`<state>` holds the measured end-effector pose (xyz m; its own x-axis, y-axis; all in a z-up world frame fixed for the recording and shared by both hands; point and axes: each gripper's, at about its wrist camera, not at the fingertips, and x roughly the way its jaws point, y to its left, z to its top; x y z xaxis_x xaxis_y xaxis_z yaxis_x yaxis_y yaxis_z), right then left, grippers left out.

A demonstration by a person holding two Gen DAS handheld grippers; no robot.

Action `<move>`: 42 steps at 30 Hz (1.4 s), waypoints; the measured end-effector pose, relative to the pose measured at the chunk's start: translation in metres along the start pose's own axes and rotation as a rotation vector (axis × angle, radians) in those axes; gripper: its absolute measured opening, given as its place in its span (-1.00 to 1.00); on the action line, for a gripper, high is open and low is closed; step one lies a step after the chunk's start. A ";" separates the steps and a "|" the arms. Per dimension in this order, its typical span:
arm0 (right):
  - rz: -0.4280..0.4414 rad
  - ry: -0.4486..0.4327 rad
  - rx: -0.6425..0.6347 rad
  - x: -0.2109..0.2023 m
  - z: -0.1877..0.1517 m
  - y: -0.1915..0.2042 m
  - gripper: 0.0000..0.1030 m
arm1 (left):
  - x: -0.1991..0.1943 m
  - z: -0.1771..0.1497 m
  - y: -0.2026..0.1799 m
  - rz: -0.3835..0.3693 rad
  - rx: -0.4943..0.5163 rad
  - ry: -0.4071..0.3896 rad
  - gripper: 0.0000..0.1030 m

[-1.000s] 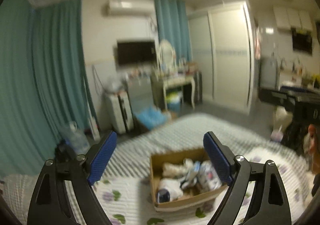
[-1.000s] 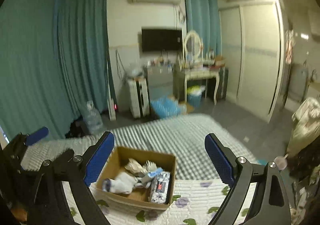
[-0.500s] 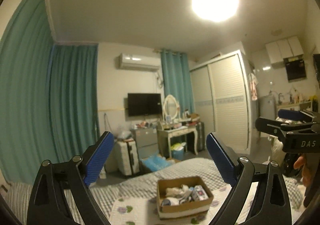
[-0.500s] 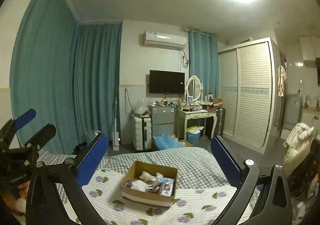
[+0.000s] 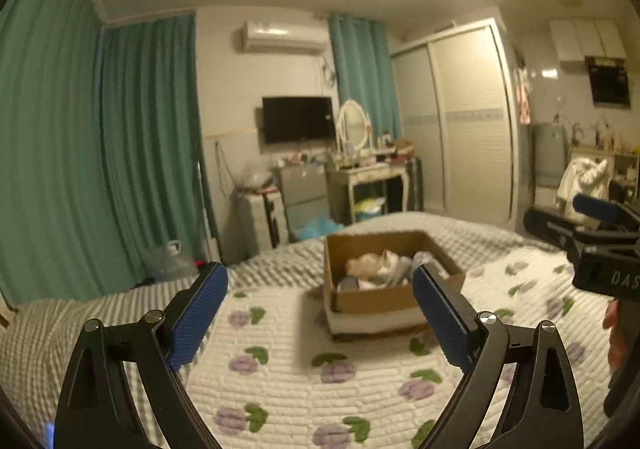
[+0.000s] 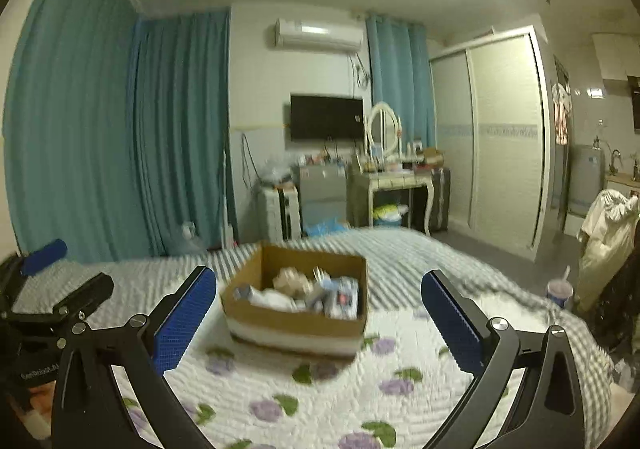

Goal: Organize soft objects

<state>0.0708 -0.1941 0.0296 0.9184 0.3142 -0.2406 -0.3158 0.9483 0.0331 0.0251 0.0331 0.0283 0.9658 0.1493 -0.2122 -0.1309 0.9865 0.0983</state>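
An open cardboard box (image 5: 372, 299) sits on the bed; it also shows in the right wrist view (image 6: 296, 319). It holds several soft items, among them a beige bundle (image 5: 370, 264) and white pieces (image 6: 272, 299). My left gripper (image 5: 320, 313) is open and empty, held above the quilt short of the box. My right gripper (image 6: 318, 319) is open and empty, also short of the box. The right gripper shows at the right edge of the left wrist view (image 5: 596, 233); the left gripper shows at the left edge of the right wrist view (image 6: 52, 289).
The bed has a white floral quilt (image 5: 320, 381) over a striped grey cover (image 6: 400, 249). Beyond its far edge stand a dressing table (image 5: 372, 177), a suitcase (image 6: 280, 213) and a water jug (image 5: 170, 261). A cup (image 6: 559, 291) stands right of the bed.
Both cameras swung up towards the ceiling half a second ago and have tilted back down. The box now looks nearer than then. Both grippers stay open.
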 end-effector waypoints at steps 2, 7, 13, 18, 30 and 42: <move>0.006 0.034 0.033 0.013 -0.013 -0.004 1.00 | 0.007 -0.003 0.001 -0.014 -0.029 0.019 0.85; -0.005 0.068 0.034 0.027 -0.025 -0.005 1.00 | 0.012 -0.012 0.001 -0.020 -0.059 0.043 0.85; -0.017 0.092 0.050 0.034 -0.029 -0.004 1.00 | 0.004 -0.019 0.003 -0.031 -0.066 0.056 0.85; -0.023 0.089 0.050 0.027 -0.026 -0.005 1.00 | 0.004 -0.021 0.005 -0.039 -0.063 0.055 0.85; -0.029 0.087 0.029 0.025 -0.025 0.003 1.00 | 0.006 -0.022 0.006 -0.043 -0.080 0.062 0.85; -0.031 0.088 0.028 0.025 -0.025 0.002 1.00 | 0.005 -0.020 0.004 -0.044 -0.077 0.065 0.85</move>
<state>0.0871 -0.1859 -0.0001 0.9027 0.2808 -0.3261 -0.2798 0.9587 0.0510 0.0246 0.0394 0.0084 0.9546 0.1069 -0.2780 -0.1076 0.9941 0.0130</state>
